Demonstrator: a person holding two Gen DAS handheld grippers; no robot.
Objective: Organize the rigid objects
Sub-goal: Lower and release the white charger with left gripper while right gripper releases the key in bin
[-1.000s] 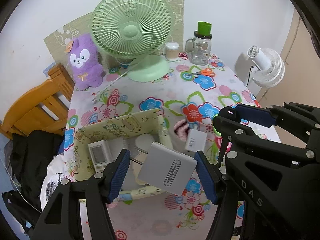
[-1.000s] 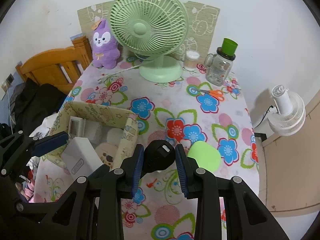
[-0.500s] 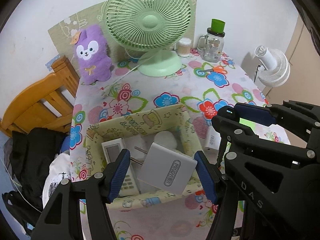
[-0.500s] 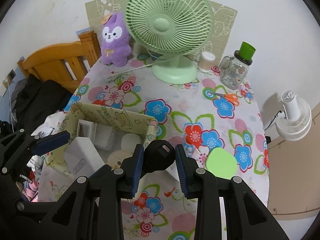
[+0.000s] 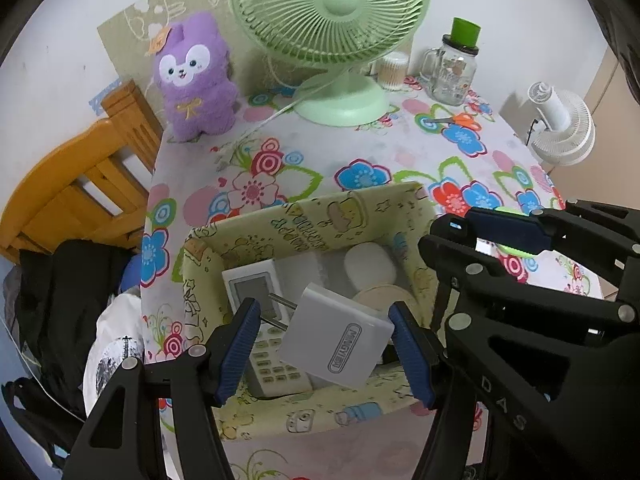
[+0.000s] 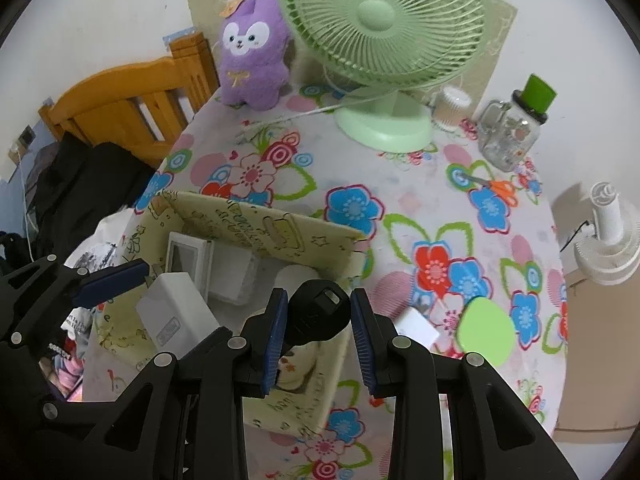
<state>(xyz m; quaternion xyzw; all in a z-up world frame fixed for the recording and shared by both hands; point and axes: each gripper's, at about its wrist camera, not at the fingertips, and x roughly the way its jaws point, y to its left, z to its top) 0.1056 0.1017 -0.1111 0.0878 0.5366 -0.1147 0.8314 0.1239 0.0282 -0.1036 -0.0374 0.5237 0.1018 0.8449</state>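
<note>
We're looking down at the flowery table (image 5: 320, 160), with the big green fan (image 5: 332, 12) far ahead of both tongs. Right under them is the yellow cartoon-print box (image 5: 304, 220); its inner wall has lettering but we're reading it upside down and can't make it out.

The left gripper (image 5: 324, 344) is clamping a white charger (image 5: 336, 344) by its two opposite corners, hanging just over the box. It's sitting tilted, metal prongs pointing away to the upper left toward the white remote (image 5: 260, 320) lying below in the box. The oval label on its face looks like "MAGYIEA", not totally sure.

The right gripper (image 6: 318, 320) is squeezing a rounded black plug adapter (image 6: 318, 312), over the box's near right corner, port end facing up at the camera. "DAS" is printed on its arm.
</note>
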